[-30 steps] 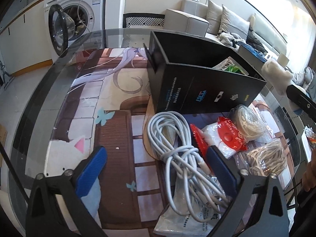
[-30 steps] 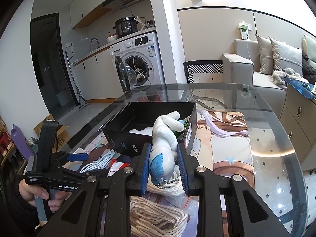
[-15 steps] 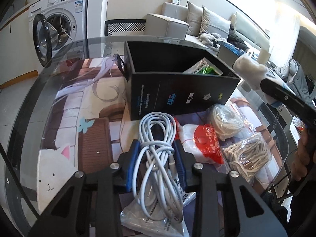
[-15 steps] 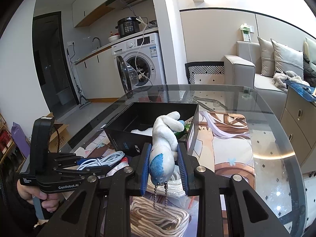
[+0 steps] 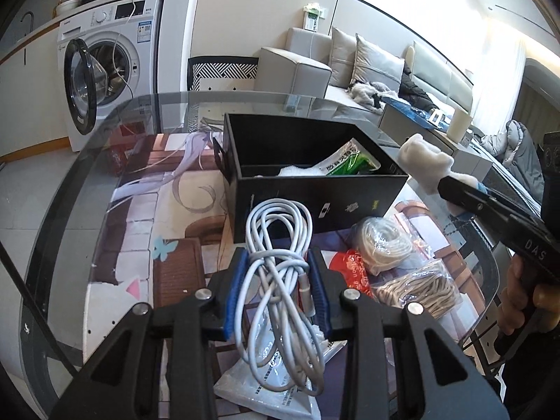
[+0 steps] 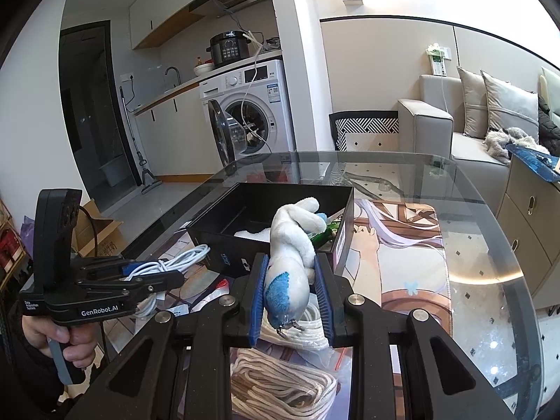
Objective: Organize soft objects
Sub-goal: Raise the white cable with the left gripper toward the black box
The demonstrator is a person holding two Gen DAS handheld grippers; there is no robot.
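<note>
- While the left gripper (image 5: 278, 292) points level toward the far black box (image 5: 315, 189), its blue pads (image 5: 234, 294) are closed on a coiled white cable (image 5: 276, 273), whose loops hang below the jaws over a plastic bag (image 5: 266, 388) on the glass table (image 5: 70, 231).
- Right of the cable, in the left wrist view, lie a red packet (image 5: 353, 273) and two bagged bundles of cord (image 5: 416, 288).
- At the right edge, the right gripper (image 5: 451, 183) reaches in from the right toward the box's near right corner, carrying a white plush toy (image 5: 425, 162); the person's hand (image 5: 525, 301) grips its handle.
- In the right wrist view, the right gripper (image 6: 292, 294) is squeezed shut around the plush toy (image 6: 292, 245), upright, just near of the box (image 6: 280, 203).
- To the left, the left gripper (image 6: 154, 273) is held level, clamping the cable (image 6: 182, 257), a hand (image 6: 66, 339) around its grip.
</note>
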